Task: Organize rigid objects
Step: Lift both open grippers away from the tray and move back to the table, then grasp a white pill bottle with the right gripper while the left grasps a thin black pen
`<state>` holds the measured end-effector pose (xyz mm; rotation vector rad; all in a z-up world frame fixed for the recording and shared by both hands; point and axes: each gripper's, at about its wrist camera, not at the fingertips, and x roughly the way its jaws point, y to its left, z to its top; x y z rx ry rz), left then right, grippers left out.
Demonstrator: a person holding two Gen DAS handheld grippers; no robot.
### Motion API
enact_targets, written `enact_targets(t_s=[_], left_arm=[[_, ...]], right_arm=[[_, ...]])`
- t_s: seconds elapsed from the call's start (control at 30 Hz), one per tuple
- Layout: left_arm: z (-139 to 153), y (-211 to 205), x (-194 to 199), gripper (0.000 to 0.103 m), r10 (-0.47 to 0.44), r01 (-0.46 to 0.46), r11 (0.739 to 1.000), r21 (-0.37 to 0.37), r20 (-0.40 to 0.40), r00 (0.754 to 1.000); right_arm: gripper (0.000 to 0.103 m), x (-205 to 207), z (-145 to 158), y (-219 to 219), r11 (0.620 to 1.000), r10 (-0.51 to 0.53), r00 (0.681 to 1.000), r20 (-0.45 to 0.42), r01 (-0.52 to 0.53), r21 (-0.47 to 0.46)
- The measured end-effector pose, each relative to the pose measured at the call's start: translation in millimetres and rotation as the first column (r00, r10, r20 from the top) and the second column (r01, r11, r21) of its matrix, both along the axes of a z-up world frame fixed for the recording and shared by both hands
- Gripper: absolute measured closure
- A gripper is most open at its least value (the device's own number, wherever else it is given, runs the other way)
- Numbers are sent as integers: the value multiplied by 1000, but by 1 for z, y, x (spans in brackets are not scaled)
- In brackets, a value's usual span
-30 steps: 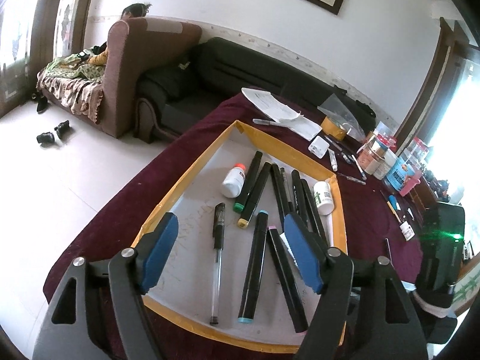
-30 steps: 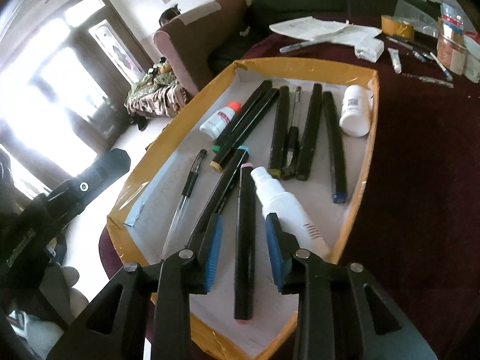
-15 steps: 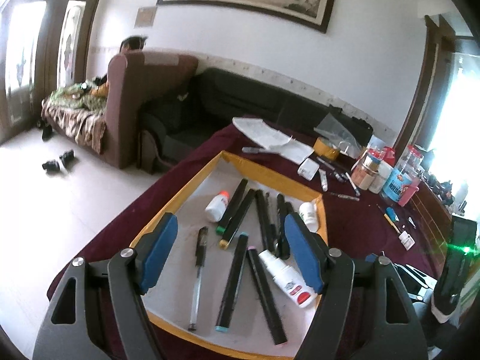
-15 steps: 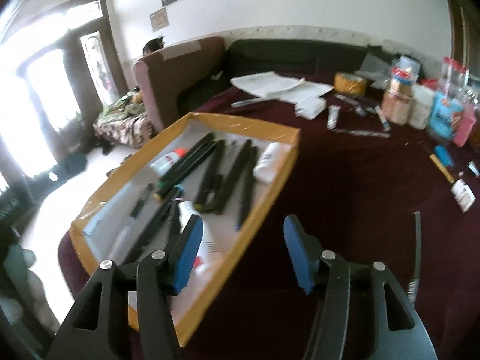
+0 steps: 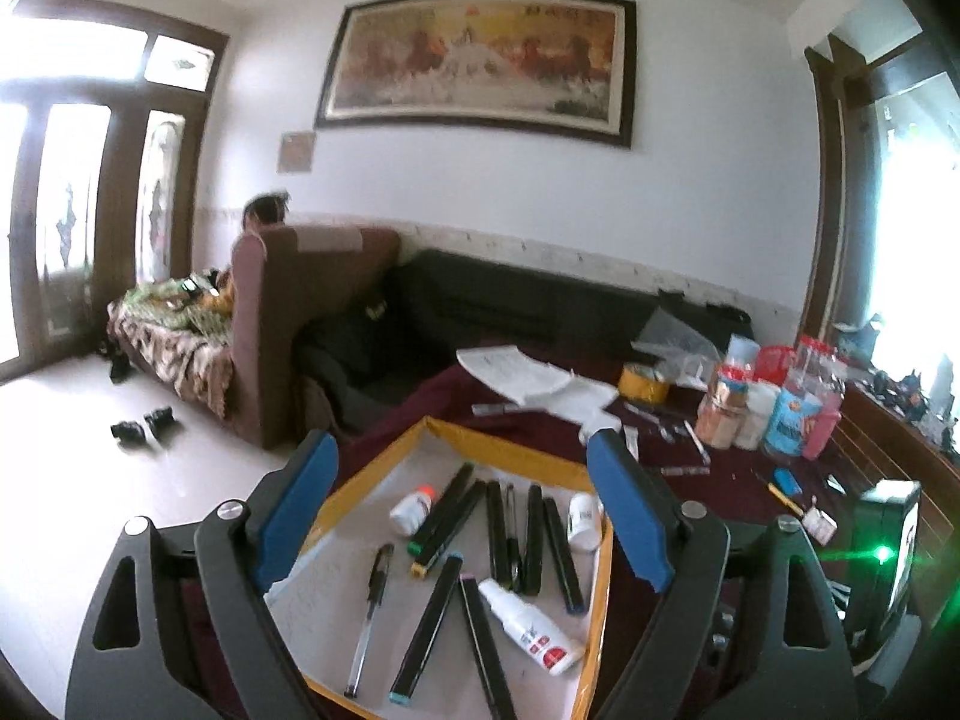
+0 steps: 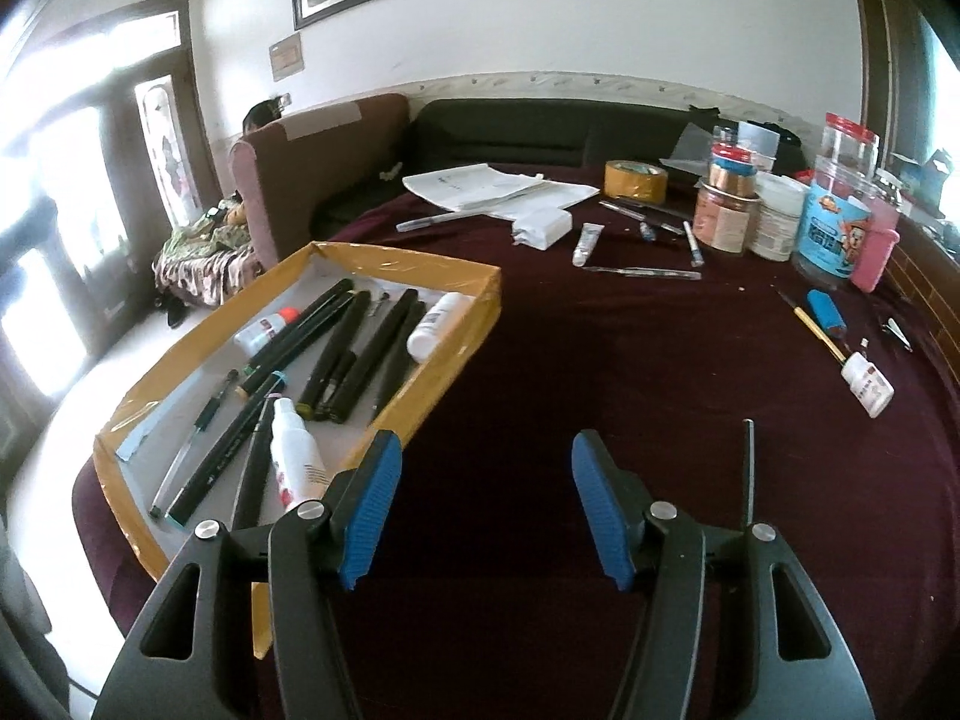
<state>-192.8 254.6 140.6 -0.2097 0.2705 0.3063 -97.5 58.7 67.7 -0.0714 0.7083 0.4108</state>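
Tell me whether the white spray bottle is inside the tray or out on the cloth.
Inside. The white spray bottle lies on its side on the floor of the tray, beside the black markers, near its front corner.

A shallow cardboard tray (image 6: pixel 480 294) sits on a maroon tablecloth (image 6: pixel 600 372), holding black markers (image 6: pixel 384 348), a pen and a white spray bottle (image 6: pixel 294 456). Just right of the tray, the right gripper (image 6: pixel 480 510) hovers open and empty above bare cloth.

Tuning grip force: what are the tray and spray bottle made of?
Tray: looks like cardboard, rim wrapped in glossy yellow-brown tape that wrinkles and glints. Spray bottle: likely smooth white plastic, opaque with a soft sheen and printed label; contents unknown.
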Motion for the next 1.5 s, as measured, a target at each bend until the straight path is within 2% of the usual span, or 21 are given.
enact_targets(t_s=[0.1, 0.17, 0.2, 0.33, 0.47, 0.57, 0.67, 0.77, 0.83, 0.93, 1.03, 1.1, 1.17, 1.23, 1.33, 1.4, 1.5], left_arm=[[8, -8, -10, 11, 39, -40, 999, 21, 43, 998], [14, -14, -16, 2, 75, -78, 996, 44, 80, 994], [18, -18, -20, 0, 99, -106, 992, 66, 104, 990], [31, -41, -37, 0, 171, -212, 963, 167, 230, 958], [40, -67, -49, 0, 151, -245, 933, 266, 329, 932], [45, -84, -54, 0, 117, -249, 911, 330, 372, 921], [50, -98, -58, 0, 93, -256, 895, 365, 409, 908], [51, -107, -60, 0, 61, -242, 891, 384, 426, 903], [51, -113, -55, 0, 34, -206, 894, 398, 398, 917], [51, -123, -40, 0, 2, -132, 902, 412, 301, 953], [46, -128, -24, 0, -39, -39, 924, 382, 194, 980], [40, -134, -13, 0, -66, 17, 929, 371, 120, 991], [29, -140, 3, 0, -109, 97, 932, 350, 15, 994], [16, -144, 19, 0, -162, 181, 938, 297, -88, 983], [-3, -149, 39, 0, -222, 261, 943, 207, -197, 955], [-17, -152, 48, 0, -264, 305, 943, 134, -257, 930], [-36, -155, 64, 0, -319, 348, 937, 21, -347, 882]], right_arm=[[48, 0, -2, -10, 1000, -8, 1000, -3, 8, 4], [48, 1, -3, -17, 1000, -13, 1000, -9, 14, 9], [48, 1, -3, -19, 1000, -15, 1000, -10, 16, 11], [47, -1, -4, -30, 1000, -24, 1000, -10, 24, 19], [47, -3, -3, -40, 999, -36, 999, -11, 37, 27], [47, -4, -3, -46, 999, -42, 999, -9, 43, 28], [47, -7, -2, -52, 998, -49, 999, -4, 49, 25], [46, -7, -2, -61, 998, -64, 998, -6, 64, 23], [44, -4, -3, -73, 996, -88, 996, -15, 88, 19], [43, 7, -7, -104, 986, -158, 985, -64, 161, 46], [43, 18, -14, -140, 971, -219, 969, -117, 229, 76], [43, 24, -21, -169, 957, -267, 953, -146, 280, 74], [44, 32, -27, -198, 945, -309, 935, -174, 323, 58], [44, 44, -30, -223, 932, -343, 919, -197, 358, 48], [44, 76, -32, -262, 905, -397, 882, -255, 422, 49], [44, 95, -30, -277, 898, -411, 872, -266, 437, 44], [44, 128, -27, -290, 902, -409, 875, -260, 431, 29]])
